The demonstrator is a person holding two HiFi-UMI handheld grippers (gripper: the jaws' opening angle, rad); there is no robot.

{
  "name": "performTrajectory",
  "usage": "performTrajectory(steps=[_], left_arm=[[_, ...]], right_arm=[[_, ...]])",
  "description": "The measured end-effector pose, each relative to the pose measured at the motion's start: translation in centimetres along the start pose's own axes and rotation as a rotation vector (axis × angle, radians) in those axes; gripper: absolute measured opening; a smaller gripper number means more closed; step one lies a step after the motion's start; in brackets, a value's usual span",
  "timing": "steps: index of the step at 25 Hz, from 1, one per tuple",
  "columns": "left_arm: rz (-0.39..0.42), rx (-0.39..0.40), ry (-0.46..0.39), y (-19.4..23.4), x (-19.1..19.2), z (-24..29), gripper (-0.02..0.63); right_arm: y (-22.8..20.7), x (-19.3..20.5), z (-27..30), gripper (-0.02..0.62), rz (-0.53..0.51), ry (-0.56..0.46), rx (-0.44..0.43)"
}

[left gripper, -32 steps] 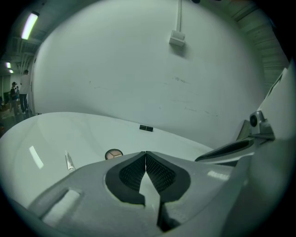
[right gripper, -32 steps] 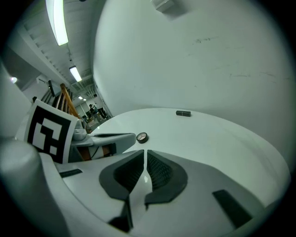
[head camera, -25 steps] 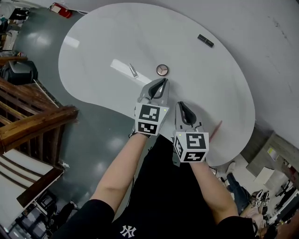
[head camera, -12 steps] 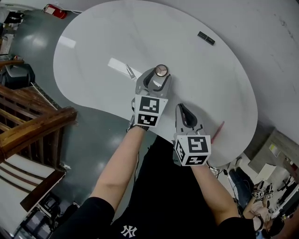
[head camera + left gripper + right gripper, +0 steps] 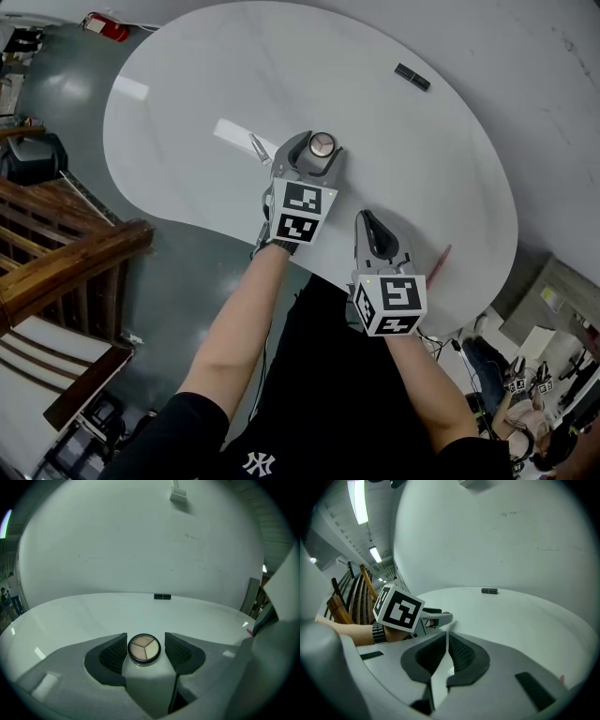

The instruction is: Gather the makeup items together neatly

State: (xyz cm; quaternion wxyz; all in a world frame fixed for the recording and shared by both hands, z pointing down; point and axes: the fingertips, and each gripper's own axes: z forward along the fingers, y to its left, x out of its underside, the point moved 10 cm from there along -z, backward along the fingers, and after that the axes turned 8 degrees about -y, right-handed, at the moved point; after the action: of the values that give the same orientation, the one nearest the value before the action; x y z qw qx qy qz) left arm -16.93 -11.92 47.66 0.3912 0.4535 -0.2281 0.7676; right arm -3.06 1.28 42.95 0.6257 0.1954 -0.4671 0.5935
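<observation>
A round compact [image 5: 322, 143] with three beige pans [image 5: 144, 648] lies on the white table [image 5: 216, 66]. My left gripper [image 5: 317, 144] [image 5: 145, 642] has just been opening. Its jaws stand open on either side of the compact, and the pads do not press on it. My right gripper [image 5: 368, 217] [image 5: 446, 637] hovers nearer the front edge, shut and empty. A black lipstick tube [image 5: 412, 77] [image 5: 162, 596] [image 5: 489, 591] lies at the far right. A small silver tool [image 5: 260, 147] lies left of the compact. A red pencil [image 5: 436, 264] lies by the right edge.
Wooden chairs [image 5: 66, 253] stand off the table's left edge on the grey floor. A red object [image 5: 103, 23] lies on the floor at top left. The left gripper's marker cube [image 5: 398, 609] fills the left of the right gripper view.
My left gripper moved forward and down to the compact and its jaws opened from shut; the compact now sits between them. The right gripper stayed put.
</observation>
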Motion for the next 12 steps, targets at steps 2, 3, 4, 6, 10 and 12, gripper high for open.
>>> performTrajectory(steps=[2,3,4,6,10,12], left_arm=[[0.004,0.001,0.015,0.0,0.1,0.2,0.238],[0.006,-0.003,0.021,0.0,0.1,0.3,0.238],[0.008,-0.010,0.025,0.0,0.1,0.4,0.237],[0.012,-0.030,0.026,0.2,-0.1,0.4,0.236],[0.017,-0.044,0.043,0.1,0.0,0.4,0.233],[0.015,-0.047,0.049,0.1,-0.1,0.4,0.230]], right_arm=[[-0.1,-0.1,0.0,0.029,0.002,-0.002,0.005],[-0.1,-0.2,0.0,0.029,0.002,-0.004,0.007],[-0.2,-0.3,0.0,0.029,0.002,-0.005,0.009],[-0.3,-0.4,-0.2,0.029,0.003,-0.007,0.016],[-0.9,-0.7,-0.6,0.029,0.011,-0.008,0.032],[-1.3,-0.9,-0.8,0.029,0.016,-0.014,0.036]])
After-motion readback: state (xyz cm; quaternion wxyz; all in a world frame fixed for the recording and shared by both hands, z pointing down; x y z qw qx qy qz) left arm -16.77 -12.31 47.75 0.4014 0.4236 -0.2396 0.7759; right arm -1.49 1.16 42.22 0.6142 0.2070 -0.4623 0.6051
